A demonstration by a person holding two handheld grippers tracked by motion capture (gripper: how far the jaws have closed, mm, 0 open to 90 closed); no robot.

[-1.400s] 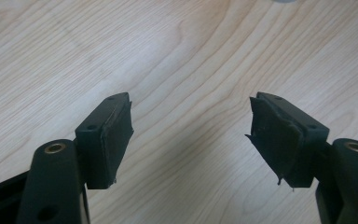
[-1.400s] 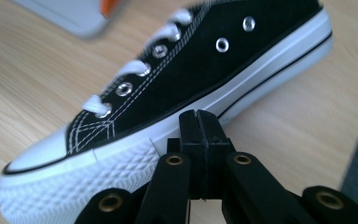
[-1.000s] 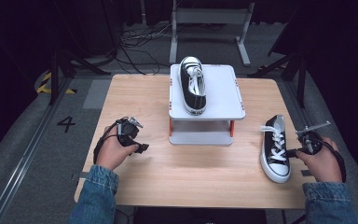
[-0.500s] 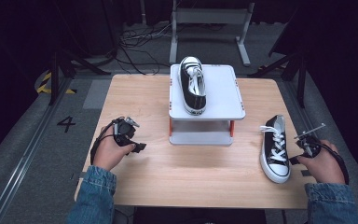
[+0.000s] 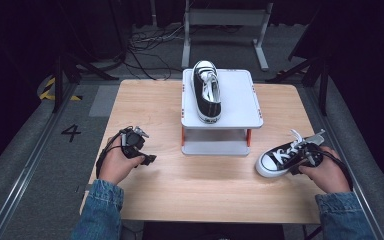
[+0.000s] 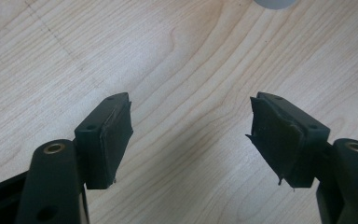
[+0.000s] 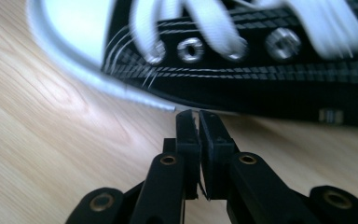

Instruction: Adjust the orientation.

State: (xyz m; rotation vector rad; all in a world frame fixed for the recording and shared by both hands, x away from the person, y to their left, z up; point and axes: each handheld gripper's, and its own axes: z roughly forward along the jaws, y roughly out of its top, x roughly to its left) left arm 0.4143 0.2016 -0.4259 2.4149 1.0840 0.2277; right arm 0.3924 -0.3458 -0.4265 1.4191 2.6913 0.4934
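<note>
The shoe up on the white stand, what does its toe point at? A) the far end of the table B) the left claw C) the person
A: in the high view the shoe on the white stand lies with its white toe cap toward the far edge of the table and its heel toward the person.

Black sneaker with white laces and toe.

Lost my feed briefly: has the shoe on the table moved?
Yes. The shoe has swung round; its toe now points toward the stand, nudged by the right gripper.
</note>
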